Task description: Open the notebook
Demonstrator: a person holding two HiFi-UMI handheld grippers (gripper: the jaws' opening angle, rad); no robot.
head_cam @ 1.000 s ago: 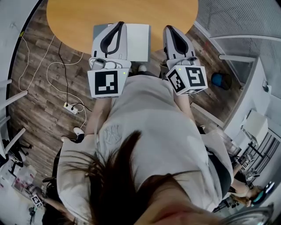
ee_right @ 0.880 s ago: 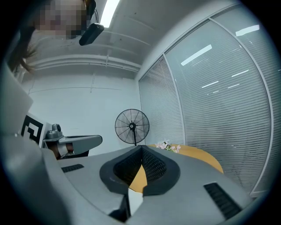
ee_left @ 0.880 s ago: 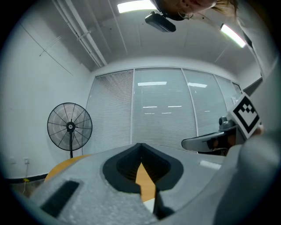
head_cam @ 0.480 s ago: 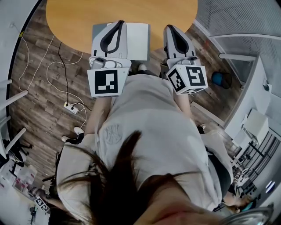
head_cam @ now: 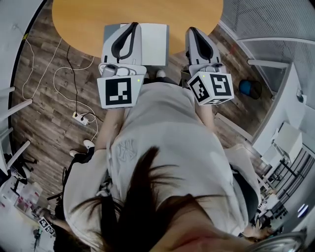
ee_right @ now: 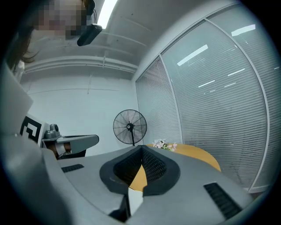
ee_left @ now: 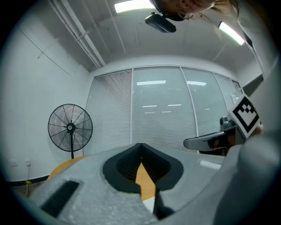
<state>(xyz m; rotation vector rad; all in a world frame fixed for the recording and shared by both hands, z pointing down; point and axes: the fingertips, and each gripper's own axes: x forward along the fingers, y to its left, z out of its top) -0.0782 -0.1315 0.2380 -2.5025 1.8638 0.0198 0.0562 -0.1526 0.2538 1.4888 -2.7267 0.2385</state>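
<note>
Looks like an office meeting room (or a lab corner fitted out like one). Walled on one side by glass partitions with slatted blinds, lit by strip lights on a white ceiling crossed with bare pipes. Furnished with a round wooden table and a pedestal fan. Floored in wood-look planks, with loose cables and a power strip lying beside the table.
</note>
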